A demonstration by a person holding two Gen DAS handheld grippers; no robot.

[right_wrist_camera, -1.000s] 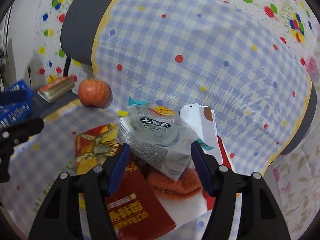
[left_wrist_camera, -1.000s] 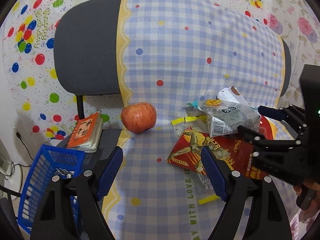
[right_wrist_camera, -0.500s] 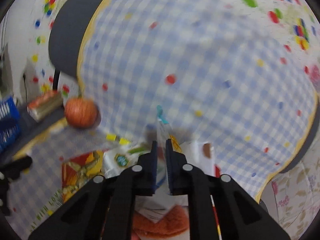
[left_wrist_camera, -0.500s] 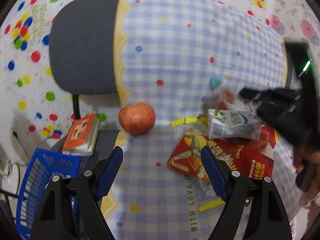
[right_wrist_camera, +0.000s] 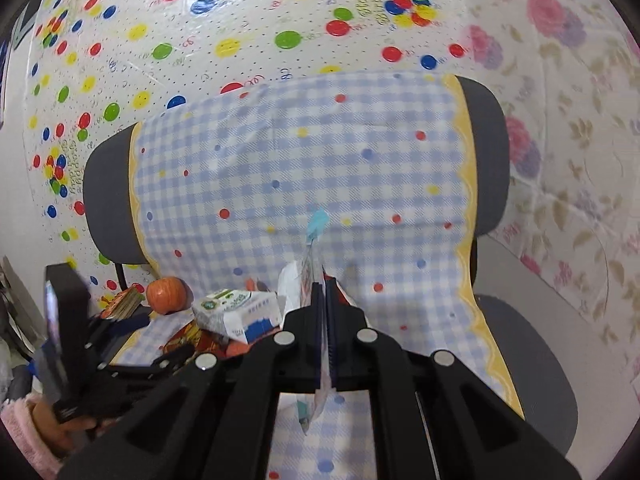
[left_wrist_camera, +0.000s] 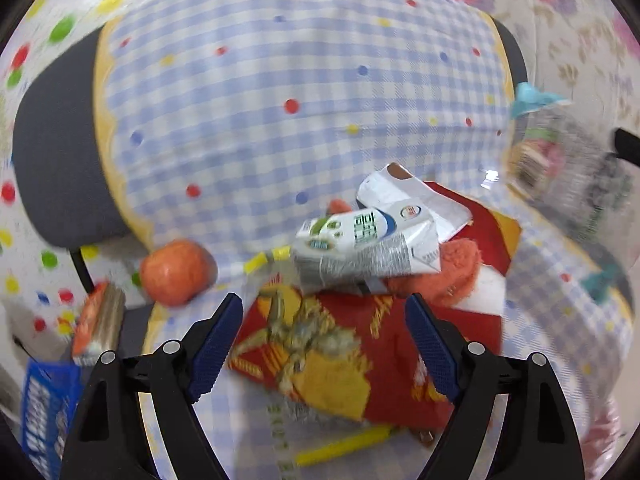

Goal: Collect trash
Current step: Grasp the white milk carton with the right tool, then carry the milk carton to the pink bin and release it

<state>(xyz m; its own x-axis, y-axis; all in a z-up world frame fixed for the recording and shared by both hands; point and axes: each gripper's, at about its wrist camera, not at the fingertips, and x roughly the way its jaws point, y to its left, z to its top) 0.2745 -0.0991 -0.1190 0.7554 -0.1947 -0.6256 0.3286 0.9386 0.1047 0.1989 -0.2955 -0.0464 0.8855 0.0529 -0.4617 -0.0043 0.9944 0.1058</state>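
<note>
A: Left to right, what's there?

B: A blue basket (left_wrist_camera: 44,412) at the far left, then an apple (left_wrist_camera: 176,272), then the litter on the checked cloth (left_wrist_camera: 280,120) over the chair: a milk carton (left_wrist_camera: 360,248) on a red snack bag (left_wrist_camera: 340,352).

A: The claws?

B: The left claw (left_wrist_camera: 324,344) gapes wide with nothing in it, poised over the red bag. The right claw (right_wrist_camera: 323,320) is pinched tight on a thin clear wrapper (right_wrist_camera: 316,264), raised clear of the pile.

A: So which step?

B: One piece is picked, I'd judge. Next it must be carried left to the basket and released, while the left claw closes on the carton or bag.
</note>
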